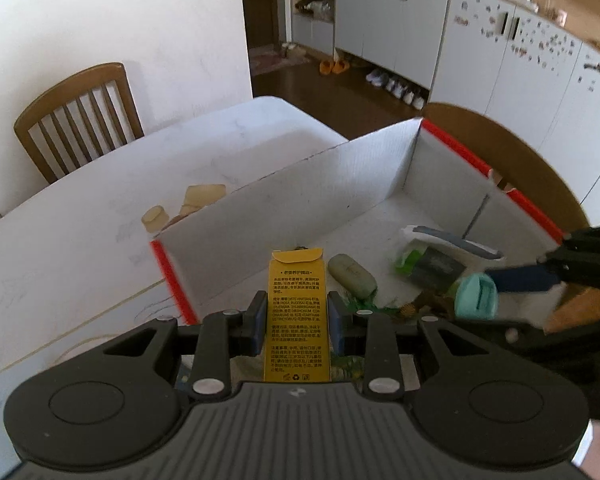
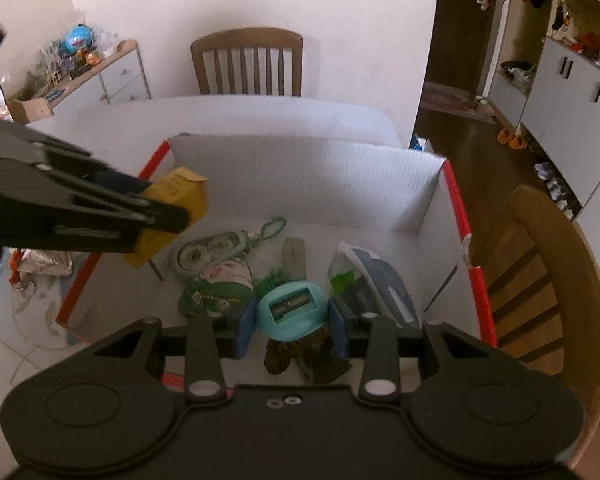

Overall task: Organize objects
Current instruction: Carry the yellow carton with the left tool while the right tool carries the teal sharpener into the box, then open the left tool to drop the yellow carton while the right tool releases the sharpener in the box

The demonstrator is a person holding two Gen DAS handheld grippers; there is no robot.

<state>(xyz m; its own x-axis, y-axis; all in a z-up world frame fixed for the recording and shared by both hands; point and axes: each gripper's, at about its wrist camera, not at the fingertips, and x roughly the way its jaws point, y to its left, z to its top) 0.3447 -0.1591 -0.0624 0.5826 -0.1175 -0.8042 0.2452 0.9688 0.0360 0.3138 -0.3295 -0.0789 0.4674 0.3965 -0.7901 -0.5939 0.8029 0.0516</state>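
Observation:
My left gripper (image 1: 296,312) is shut on a tall yellow carton (image 1: 297,320) printed with small text, held above the near-left part of a white box with red edges (image 1: 292,192). The right wrist view shows that carton (image 2: 180,200) from the side, over the box's left wall. My right gripper (image 2: 292,316) is shut on a teal pencil sharpener (image 2: 290,308), low over the box's contents. In the left wrist view the sharpener (image 1: 476,296) hangs at the right, clamped by the right gripper (image 1: 516,284).
Inside the box (image 2: 308,176) lie a beige capsule-shaped case (image 1: 352,276), a white and blue packet (image 2: 376,284), a green pouch (image 2: 216,292) and a pale green case (image 2: 212,252). Wooden chairs (image 2: 248,60) stand around the white table (image 1: 80,248).

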